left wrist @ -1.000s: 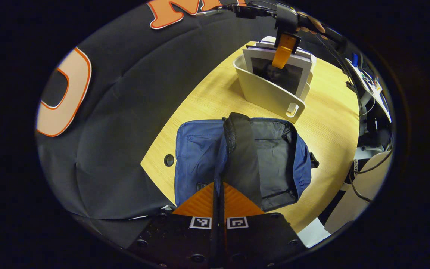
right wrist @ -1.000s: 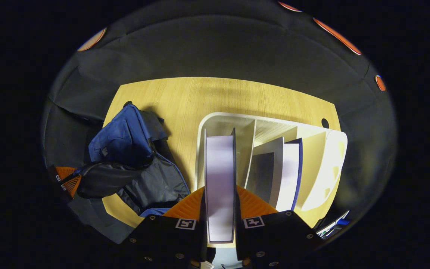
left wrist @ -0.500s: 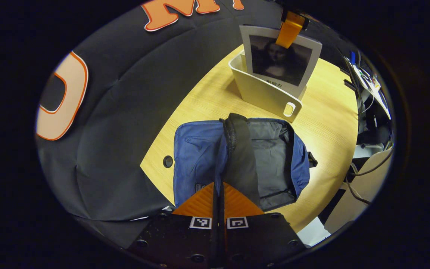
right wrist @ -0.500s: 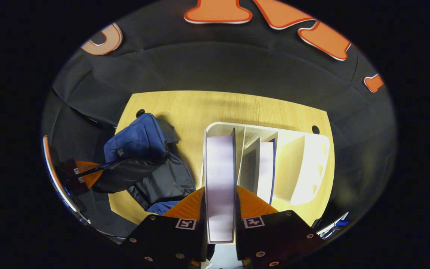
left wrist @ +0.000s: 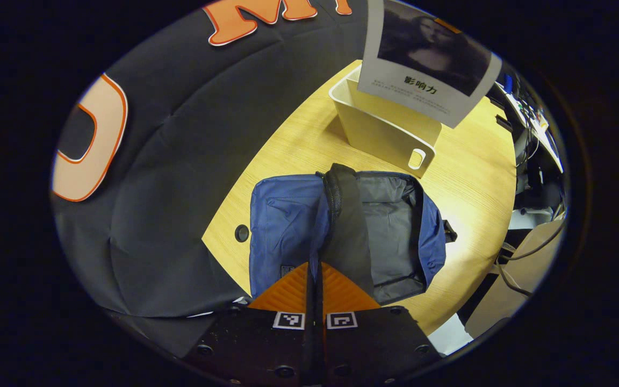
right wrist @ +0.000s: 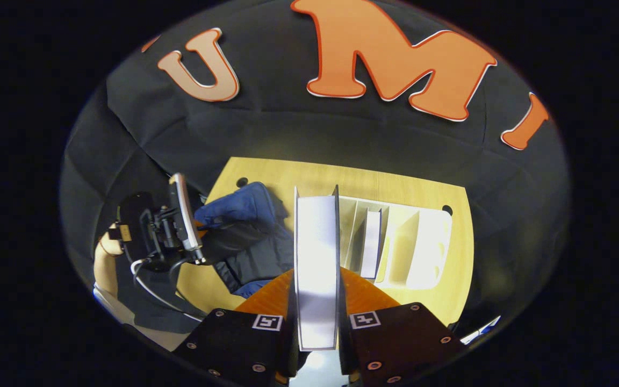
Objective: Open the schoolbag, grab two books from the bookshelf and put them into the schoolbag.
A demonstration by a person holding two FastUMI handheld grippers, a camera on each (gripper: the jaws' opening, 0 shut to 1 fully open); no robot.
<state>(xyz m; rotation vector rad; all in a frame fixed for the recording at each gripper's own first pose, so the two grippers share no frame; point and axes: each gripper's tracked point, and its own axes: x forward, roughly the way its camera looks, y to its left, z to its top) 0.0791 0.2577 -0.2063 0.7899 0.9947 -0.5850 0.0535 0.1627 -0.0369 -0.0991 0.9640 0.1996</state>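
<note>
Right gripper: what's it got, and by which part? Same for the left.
The right gripper is clamped on a book by its upper edge, covers between the fingers. The left gripper pinches the schoolbag by its black flap.

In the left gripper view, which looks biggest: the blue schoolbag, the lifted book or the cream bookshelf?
1. Schoolbag.
2 and 3. Book and bookshelf look alike; the book hangs nearer the camera, so no ranking.

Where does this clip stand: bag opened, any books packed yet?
Done: the blue fabric schoolbag is open, its flap pinched up by the left tongs. In hand: the right tongs grip a white-covered book lifted above the cream plastic bookshelf. Left: bagging it, then the remaining book.
</note>
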